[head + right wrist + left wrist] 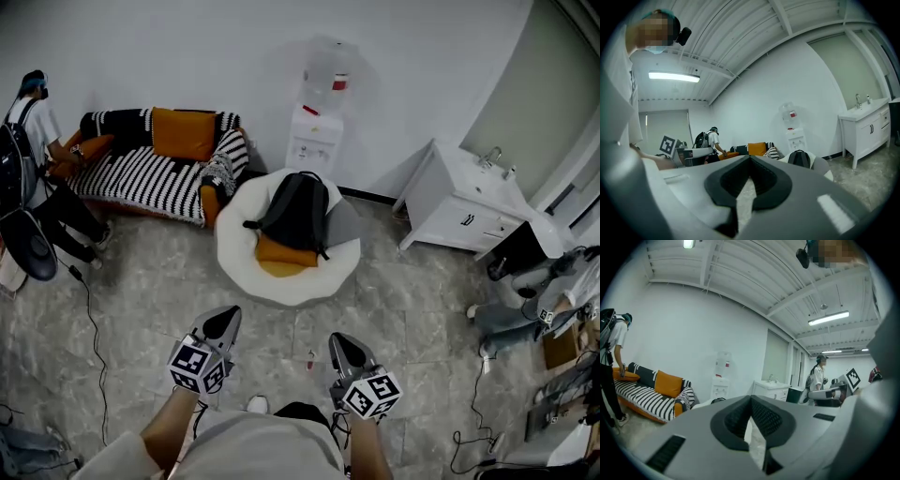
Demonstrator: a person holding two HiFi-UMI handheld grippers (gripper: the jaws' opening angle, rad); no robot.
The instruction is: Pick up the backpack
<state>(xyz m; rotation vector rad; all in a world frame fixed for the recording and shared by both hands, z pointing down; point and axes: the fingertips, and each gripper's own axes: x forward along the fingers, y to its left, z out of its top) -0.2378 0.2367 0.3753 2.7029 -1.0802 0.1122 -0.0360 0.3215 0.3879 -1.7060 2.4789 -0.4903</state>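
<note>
A dark grey backpack (296,212) leans on an orange cushion (284,253) in a round white seat (242,255) ahead of me. It also shows small in the right gripper view, backpack (800,159), and its top edge peeks over the jaws as backpack (717,400) in the left gripper view. My left gripper (228,316) and right gripper (338,340) are held low near my body, both shut and empty, well short of the seat. They point level toward the far wall.
A striped sofa (150,173) with an orange pillow stands at the left wall, where a person (37,122) bends over it. A water dispenser (315,131) stands behind the seat. A white sink cabinet (461,203) is at the right. Another person (525,305) sits far right. Cables (94,328) trail on the floor.
</note>
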